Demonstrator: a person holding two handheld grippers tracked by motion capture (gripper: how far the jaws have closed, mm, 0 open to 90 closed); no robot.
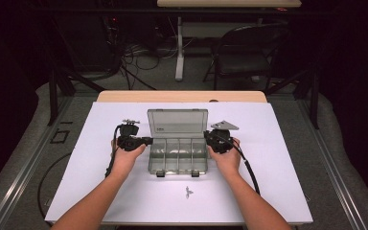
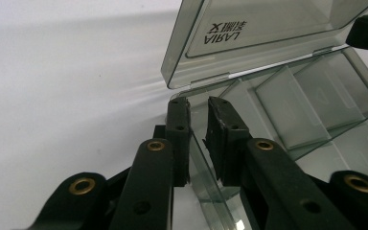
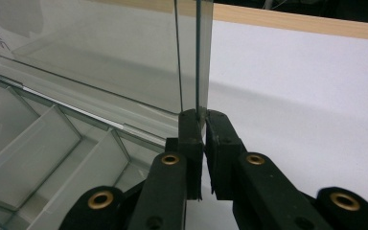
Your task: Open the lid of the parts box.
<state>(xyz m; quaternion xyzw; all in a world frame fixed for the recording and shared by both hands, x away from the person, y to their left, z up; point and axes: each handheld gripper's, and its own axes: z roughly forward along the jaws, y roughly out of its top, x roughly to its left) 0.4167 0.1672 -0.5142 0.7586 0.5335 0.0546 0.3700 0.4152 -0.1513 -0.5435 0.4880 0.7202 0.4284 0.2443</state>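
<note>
White sheeting covers the table (image 1: 100, 191) we work at, with dark floor, cables and a folding chair (image 1: 249, 52) behind it.

Our right gripper (image 3: 204, 120) has its jaws pressed together on the thin right wall of the clear box (image 1: 178, 154), the plastic edge pinched between the pads. Our left gripper (image 2: 197, 108) straddles the box's left wall: that wall runs up between the two pads, a sliver of gap shows on either side of it, so we see the jaws narrowed around the wall but not yet clamped on it.

Outward from the jaws, the box is smoke-grey see-through plastic, a shallow rectangular tray split by thin partitions into several compartments set side by side, each running front to back. Two dark latches sit on its near edge. Its lid (image 1: 178, 123) stands raised at the far side, hinged along the back and leaning away from us, with a small printed label on it.

The box lies at the middle of the sheet, between our hands, its long axis running left to right across the table and its open side facing up.

Nearer to us, apart from the box, a small metal piece (image 1: 188, 192) lies on the sheet.
</note>
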